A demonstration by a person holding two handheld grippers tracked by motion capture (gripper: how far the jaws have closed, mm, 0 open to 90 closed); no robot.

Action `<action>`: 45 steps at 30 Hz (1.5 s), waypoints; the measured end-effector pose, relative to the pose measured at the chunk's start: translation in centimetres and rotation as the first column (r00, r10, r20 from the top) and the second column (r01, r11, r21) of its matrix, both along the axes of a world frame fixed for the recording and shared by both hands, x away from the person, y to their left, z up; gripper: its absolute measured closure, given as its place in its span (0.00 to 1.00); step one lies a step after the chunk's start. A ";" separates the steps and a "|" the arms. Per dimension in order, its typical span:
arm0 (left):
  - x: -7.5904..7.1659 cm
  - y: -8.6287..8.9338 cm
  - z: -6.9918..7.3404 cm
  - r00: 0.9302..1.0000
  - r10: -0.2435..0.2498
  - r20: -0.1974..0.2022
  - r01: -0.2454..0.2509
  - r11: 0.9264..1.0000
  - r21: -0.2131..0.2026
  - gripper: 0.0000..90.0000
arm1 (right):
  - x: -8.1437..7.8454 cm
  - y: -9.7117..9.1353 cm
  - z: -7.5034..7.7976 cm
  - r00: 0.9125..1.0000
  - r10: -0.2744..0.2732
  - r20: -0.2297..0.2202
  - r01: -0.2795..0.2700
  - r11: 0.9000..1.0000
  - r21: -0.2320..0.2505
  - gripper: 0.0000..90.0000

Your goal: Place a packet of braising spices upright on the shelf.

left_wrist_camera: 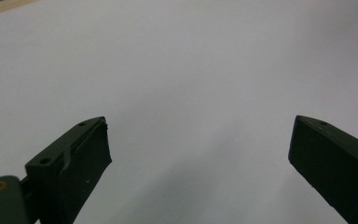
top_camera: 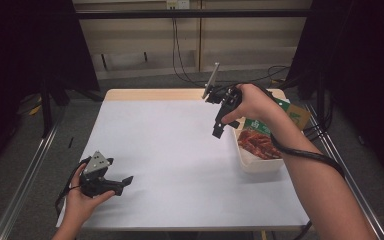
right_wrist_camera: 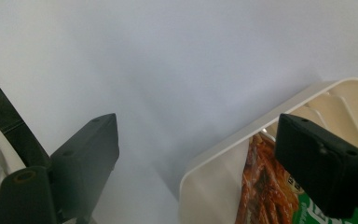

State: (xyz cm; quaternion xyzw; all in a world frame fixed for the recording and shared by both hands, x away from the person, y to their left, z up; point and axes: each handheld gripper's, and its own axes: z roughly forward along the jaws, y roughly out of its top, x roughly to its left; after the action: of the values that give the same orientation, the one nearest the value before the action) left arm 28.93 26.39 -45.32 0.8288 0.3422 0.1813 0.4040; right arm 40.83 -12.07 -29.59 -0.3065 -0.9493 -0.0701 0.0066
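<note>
One snack packet (top_camera: 258, 141), red-brown with a green band, lies in one cream tub (top_camera: 252, 162) just below and beside the right gripper (top_camera: 218, 132), which hangs over the tub's near-left corner with its jaws spread and holding nothing. In the right gripper view the tub's rim (right_wrist_camera: 256, 126) runs between the two jaws, the packet (right_wrist_camera: 261, 186) showing under the right-hand jaw, its print too blurred to read; it may be a bag of sticks or strips. That view shows the tub's ribbed inner wall, which the high view does not. The high view in turn shows one brown and green carton (top_camera: 294, 113) behind the right hand (top_camera: 247, 102), touching or just past the tub, and a grey plate standing up from the gripper. Two grippers are in all: the left gripper (top_camera: 126, 181) sits well apart from the tub, low over the near-left part of the one white table (top_camera: 170, 150), held in the left hand (top_camera: 82, 200). Its jaws are spread wide, and the left gripper view shows bare table (left_wrist_camera: 191, 70) between them.
</note>
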 end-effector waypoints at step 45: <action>0.0 -0.2 -0.2 1.000 -0.012 -0.018 0.012 1.000 0.014 0.06 | -1.7 0.8 -11.3 0.999 0.029 -0.045 -0.030 0.999 -0.023 0.15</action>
State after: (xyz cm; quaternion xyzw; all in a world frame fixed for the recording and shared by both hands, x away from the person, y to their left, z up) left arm 28.96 26.18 -45.56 0.8352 0.3397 0.1738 0.3961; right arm 39.15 -11.24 -40.89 -0.2938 -0.9541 -0.0519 0.0252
